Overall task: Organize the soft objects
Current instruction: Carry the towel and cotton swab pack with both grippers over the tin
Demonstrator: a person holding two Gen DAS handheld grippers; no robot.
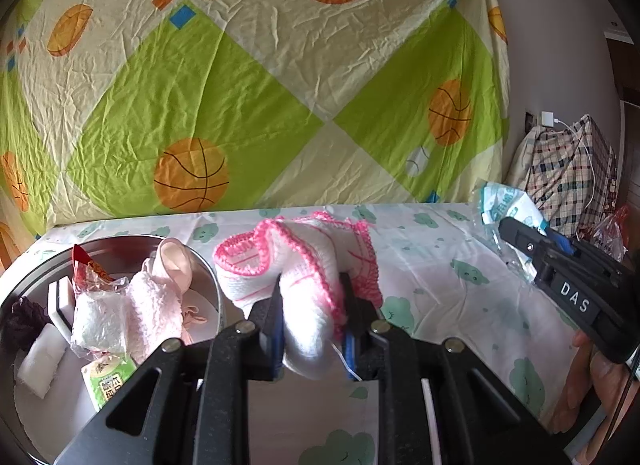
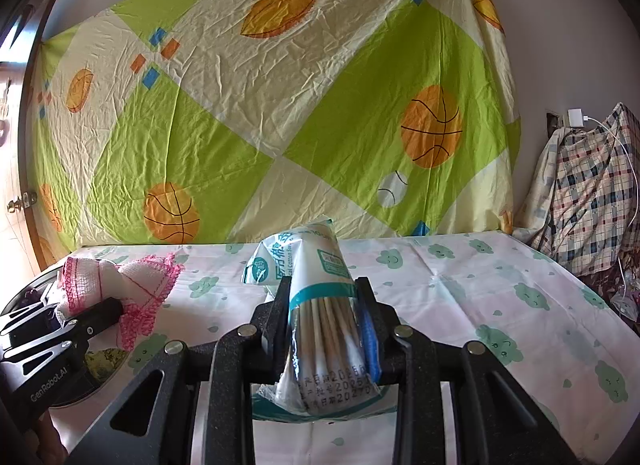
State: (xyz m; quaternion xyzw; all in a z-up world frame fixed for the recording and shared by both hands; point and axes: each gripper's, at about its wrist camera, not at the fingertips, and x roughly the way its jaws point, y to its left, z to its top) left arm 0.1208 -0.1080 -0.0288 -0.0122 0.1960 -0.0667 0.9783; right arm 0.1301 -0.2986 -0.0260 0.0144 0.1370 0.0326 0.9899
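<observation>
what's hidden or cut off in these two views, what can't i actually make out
- Left wrist view: the left gripper hides the lower part of the pink-edged cloth it clamps.
- Left wrist view: the round metal tray is cut off at the left edge; a dark item there is unidentifiable.
- Right wrist view: the right gripper covers the sides of the cotton swab pack.

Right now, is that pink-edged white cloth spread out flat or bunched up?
Bunched up. The pink-edged white cloth is crumpled into folds, pinched in the left tool and lifted off the tablecloth.
</observation>
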